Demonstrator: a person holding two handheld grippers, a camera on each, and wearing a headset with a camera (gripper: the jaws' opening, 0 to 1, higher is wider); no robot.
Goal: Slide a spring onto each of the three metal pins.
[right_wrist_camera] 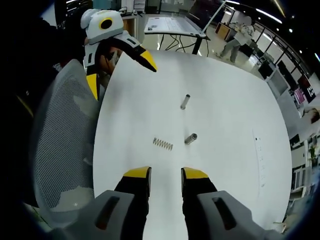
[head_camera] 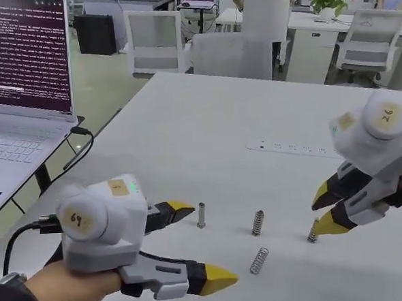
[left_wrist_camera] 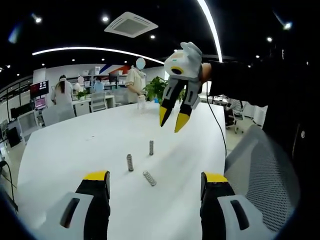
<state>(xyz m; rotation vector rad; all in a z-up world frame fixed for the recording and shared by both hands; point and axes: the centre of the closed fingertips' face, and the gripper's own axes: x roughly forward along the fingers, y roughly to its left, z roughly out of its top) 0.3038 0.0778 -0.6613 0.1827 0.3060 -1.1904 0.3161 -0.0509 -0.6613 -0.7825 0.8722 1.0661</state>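
On the white bench [head_camera: 206, 123], a bare pin [head_camera: 201, 215] stands upright; the middle pin [head_camera: 258, 222] wears a spring, and a loose spring [head_camera: 259, 260] lies flat nearby. The left claw [head_camera: 210, 243] — spread wide, empty — hovers beside the bare pin. The right claw [head_camera: 318, 217] — narrowly parted, empty — hangs just above another upright spring [head_camera: 313, 231].
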